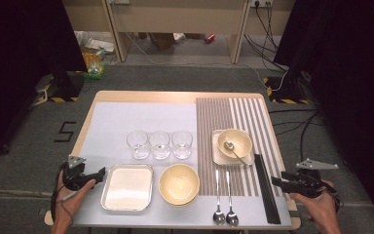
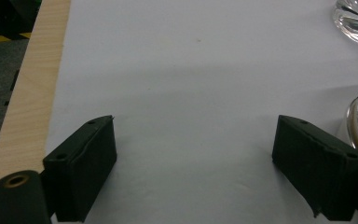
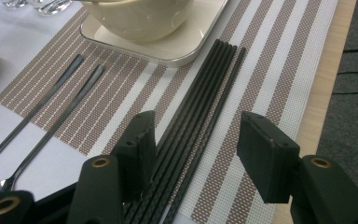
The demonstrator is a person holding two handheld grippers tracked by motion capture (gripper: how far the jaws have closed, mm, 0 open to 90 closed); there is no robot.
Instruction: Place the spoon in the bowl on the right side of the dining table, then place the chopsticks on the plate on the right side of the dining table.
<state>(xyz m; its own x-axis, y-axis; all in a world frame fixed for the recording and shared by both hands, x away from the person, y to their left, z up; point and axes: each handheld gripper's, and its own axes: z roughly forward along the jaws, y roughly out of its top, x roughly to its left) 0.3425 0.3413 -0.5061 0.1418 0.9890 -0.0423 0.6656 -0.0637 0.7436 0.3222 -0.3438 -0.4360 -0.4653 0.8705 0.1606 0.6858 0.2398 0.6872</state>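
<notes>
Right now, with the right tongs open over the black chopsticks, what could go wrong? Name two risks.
1. The chopsticks lie packed side by side, so the right tongs may pinch several or scatter them.
2. The plate under the bowl sits close beside them; a sideways slip could knock it.

We see black chopsticks (image 1: 266, 187) lying flat, bundled side by side, on the striped placemat (image 1: 238, 117) at the lower right of the high view, running top to bottom just right of the square plate (image 1: 215, 157).
</notes>
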